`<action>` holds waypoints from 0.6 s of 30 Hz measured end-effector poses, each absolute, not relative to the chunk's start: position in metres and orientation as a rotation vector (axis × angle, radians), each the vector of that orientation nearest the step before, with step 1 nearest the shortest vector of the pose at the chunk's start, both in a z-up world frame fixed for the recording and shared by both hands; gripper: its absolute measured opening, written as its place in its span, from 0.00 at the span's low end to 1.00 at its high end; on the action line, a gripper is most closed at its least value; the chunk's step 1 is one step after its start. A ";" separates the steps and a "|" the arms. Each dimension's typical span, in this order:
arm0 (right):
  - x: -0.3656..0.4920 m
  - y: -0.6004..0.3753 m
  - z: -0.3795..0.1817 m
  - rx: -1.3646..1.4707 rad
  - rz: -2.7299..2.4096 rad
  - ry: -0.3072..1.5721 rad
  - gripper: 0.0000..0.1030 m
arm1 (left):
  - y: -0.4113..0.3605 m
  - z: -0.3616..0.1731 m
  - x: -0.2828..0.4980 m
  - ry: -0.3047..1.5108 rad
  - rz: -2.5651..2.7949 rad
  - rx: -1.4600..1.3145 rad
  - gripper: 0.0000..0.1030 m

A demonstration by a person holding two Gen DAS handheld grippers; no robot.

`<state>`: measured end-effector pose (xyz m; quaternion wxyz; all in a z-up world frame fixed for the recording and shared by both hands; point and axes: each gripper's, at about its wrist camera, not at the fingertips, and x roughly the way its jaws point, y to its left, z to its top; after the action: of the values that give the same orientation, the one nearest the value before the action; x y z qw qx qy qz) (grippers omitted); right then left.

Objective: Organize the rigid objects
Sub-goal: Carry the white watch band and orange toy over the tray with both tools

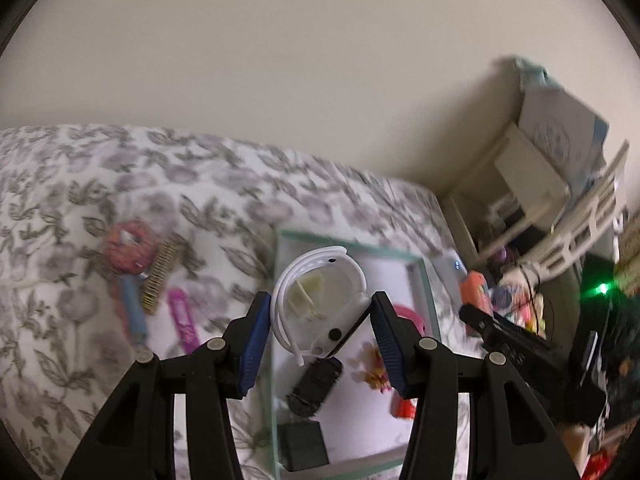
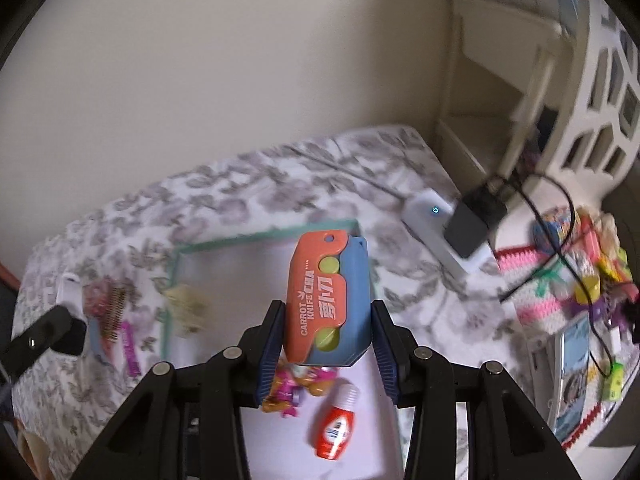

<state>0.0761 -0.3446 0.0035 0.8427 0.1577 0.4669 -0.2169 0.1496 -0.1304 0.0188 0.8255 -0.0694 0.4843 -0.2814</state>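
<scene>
My left gripper (image 1: 320, 300) is shut on a white smartwatch (image 1: 340, 320) with a looped white strap, held above a shallow green-rimmed box (image 1: 348, 246) on the floral bedspread. My right gripper (image 2: 327, 306) is shut on an orange and blue carrot-knife toy (image 2: 320, 300), above the same box (image 2: 256, 236). The right gripper (image 1: 480, 320) also shows at the right of the left wrist view, with the orange toy (image 1: 474, 288) in it. In the box lie a black toy car (image 1: 316, 386), a black block (image 1: 302, 444), a pink ring (image 1: 408, 314), colourful small pieces (image 2: 288, 392) and a red-and-white bottle (image 2: 336, 428).
On the bedspread left of the box lie a hairbrush (image 1: 158, 280) with a red toy (image 1: 128, 246) and a pink clip (image 1: 184, 320). A white power strip (image 2: 440, 236) with a black charger sits right of the box. A crocheted mat (image 2: 540, 292) with toys and white shelves (image 1: 536, 184) stand at the right.
</scene>
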 end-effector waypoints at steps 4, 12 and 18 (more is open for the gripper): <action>0.076 -0.356 -0.019 0.312 -0.523 1.058 0.43 | -0.150 -0.001 0.145 1.081 -0.617 -0.100 0.51; 0.078 -0.365 -0.054 0.328 -0.538 1.142 0.43 | -0.162 -0.037 0.142 1.164 -0.603 -0.053 0.51; 0.085 -0.355 -0.067 0.354 -0.473 1.165 0.43 | -0.171 -0.046 0.138 1.173 -0.604 -0.006 0.51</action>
<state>0.0853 -0.3548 -0.0666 0.7943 0.1647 0.5419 -0.2200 0.1375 -0.1708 -0.0461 0.7901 -0.0029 0.5450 -0.2804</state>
